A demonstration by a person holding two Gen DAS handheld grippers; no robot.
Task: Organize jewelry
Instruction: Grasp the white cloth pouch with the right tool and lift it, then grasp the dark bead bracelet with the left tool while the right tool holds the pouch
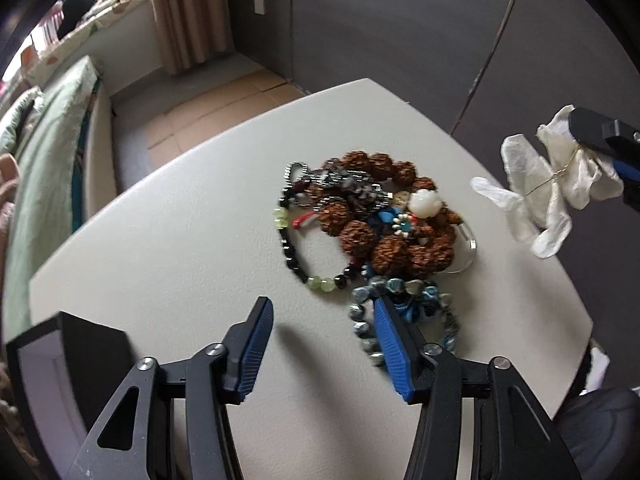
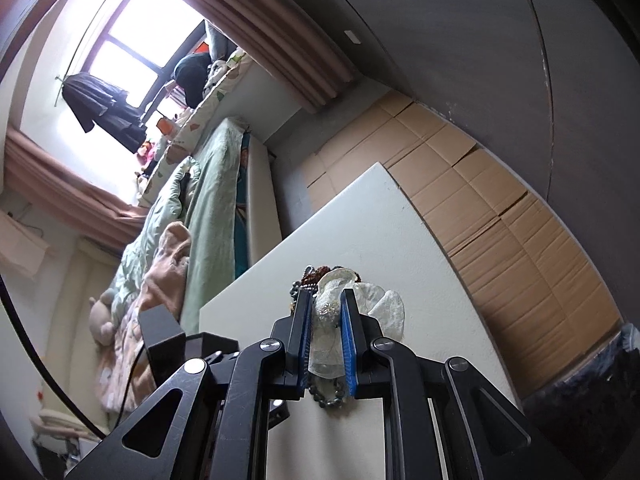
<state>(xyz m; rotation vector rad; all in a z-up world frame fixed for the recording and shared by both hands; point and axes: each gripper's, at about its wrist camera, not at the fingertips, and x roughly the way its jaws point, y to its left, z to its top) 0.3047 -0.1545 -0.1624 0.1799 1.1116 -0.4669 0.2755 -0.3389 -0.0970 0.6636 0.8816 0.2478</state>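
Note:
A heap of jewelry lies on the white table. It holds a bracelet of big brown knobbly beads, a black and green bead bracelet, a metal chain and a white carved pendant. A blue-grey bead string lies nearest. My left gripper hovers open beside the heap with bare table between its fingers, and its right finger overlaps the blue-grey string. My right gripper is shut on a white fabric flower ornament with a thin gold wire, lifted off the table; in the left wrist view the ornament shows at the right.
An open black box stands at the table's near left corner, and the right wrist view shows the black box too. Beyond the table's edge are flattened cardboard on the floor, a bed with a green quilt and dark cupboard doors.

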